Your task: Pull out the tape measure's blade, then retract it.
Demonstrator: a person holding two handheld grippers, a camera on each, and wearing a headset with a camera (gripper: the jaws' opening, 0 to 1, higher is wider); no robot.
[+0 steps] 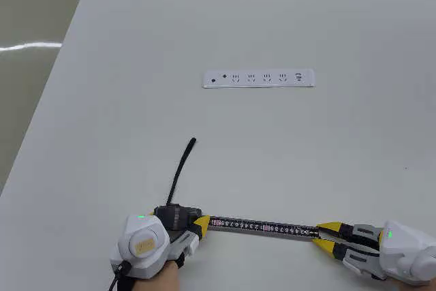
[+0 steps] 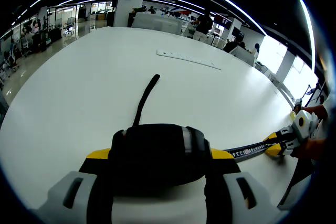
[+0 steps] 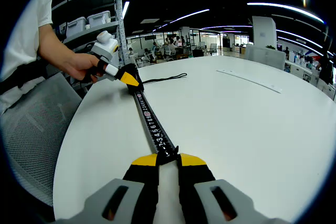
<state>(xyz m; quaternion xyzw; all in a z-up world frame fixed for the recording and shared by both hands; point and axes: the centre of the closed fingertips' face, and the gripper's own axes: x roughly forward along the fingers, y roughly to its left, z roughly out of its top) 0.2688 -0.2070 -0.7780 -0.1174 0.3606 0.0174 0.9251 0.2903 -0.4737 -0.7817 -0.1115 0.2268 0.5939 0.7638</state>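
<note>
The black tape measure case (image 1: 176,217) lies near the table's front edge, its wrist strap (image 1: 182,169) trailing away across the table. My left gripper (image 1: 194,230) is shut on the tape measure case (image 2: 155,154). The blade (image 1: 262,226) is drawn out to the right, flat over the table. My right gripper (image 1: 323,236) is shut on the blade's end (image 3: 169,153). In the right gripper view the blade (image 3: 149,121) runs back to the left gripper (image 3: 128,78), held by a hand. In the left gripper view the right gripper (image 2: 277,144) sits at the far right.
A white power strip (image 1: 259,78) lies flat further back on the white table (image 1: 136,100). The table's left edge (image 1: 48,93) drops off to the floor. Shelving with bins (image 3: 89,19) and a grey chair (image 3: 37,129) stand beside the table.
</note>
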